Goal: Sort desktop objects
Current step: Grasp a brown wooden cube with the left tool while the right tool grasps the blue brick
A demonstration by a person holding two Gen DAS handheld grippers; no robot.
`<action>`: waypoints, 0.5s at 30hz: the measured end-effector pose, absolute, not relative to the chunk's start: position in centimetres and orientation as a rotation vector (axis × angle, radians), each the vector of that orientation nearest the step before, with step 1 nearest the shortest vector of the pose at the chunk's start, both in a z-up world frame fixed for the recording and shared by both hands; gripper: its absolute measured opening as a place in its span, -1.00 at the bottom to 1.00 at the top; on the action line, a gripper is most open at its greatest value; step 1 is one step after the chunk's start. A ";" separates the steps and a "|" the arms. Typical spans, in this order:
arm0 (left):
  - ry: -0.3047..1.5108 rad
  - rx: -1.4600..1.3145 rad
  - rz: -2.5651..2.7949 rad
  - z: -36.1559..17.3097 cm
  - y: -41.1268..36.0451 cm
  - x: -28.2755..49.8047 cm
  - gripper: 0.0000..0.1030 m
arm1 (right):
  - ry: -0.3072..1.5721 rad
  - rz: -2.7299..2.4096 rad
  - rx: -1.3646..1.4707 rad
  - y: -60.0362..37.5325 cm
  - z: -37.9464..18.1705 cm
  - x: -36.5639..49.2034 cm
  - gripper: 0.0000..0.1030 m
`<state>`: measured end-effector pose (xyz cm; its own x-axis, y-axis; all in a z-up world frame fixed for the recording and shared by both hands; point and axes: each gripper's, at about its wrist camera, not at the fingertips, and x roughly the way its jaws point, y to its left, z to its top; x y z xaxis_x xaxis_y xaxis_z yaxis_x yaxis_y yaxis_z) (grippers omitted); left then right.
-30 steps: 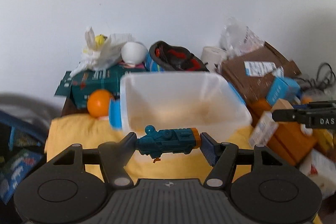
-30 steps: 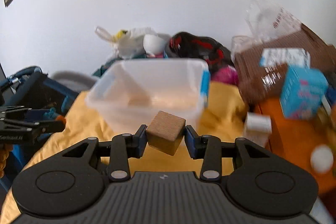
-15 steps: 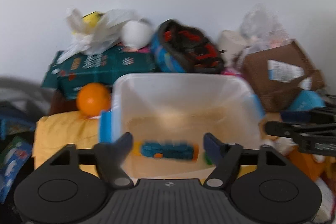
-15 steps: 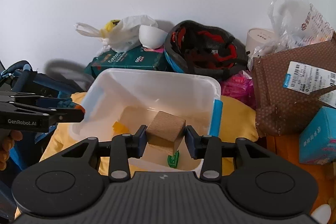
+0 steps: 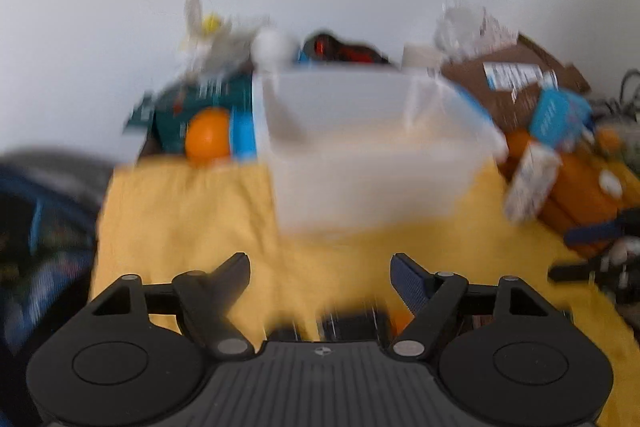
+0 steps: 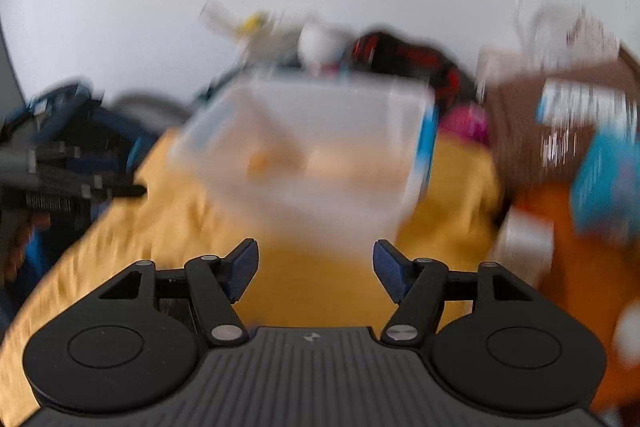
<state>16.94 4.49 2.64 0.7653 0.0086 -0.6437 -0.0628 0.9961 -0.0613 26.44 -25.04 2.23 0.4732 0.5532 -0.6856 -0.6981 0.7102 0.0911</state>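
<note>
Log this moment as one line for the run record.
left gripper: open, empty | right gripper: open, empty | plastic bin: on yellow cloth | frames: blurred

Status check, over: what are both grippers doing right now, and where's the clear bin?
Left gripper open, nothing held. Right gripper open, nothing held. Clear bin ahead on the yellow cloth, contents blurred. Nothing between grippers and bin.

L hand-held gripper (image 5: 320,275): jaws spread wide, nothing btwn the fingers (image 5: 230,277), held level, pointing fwd. R hand-held gripper (image 6: 314,267): also wide apart, pads (image 6: 390,273) bare, level. In the R view, the L unit shows far off to its left, blurred.
</note>
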 end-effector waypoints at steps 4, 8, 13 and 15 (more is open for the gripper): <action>0.792 -0.088 0.022 -2.4 2.7 14.1 0.56 | 0.825 0.768 -0.261 -25.5 -3.5 20.0 0.33; 0.810 -0.027 0.019 -4.4 1.5 14.1 0.55 | 0.886 0.738 -0.294 -24.5 -6.8 17.6 0.36; 0.833 -0.020 0.008 -5.4 1.5 15.9 0.19 | 0.894 0.713 -0.286 -23.9 -7.8 17.7 0.05; 0.830 -0.027 0.004 -5.6 1.5 16.5 0.19 | 0.897 0.718 -0.287 -23.9 -7.5 17.9 0.05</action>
<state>16.48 1.54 -5.59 0.6751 -0.0076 -0.7377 -0.0139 0.9996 -0.0229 17.86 -23.94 -7.53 0.4135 0.4474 -0.7930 -0.6760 0.7343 0.0619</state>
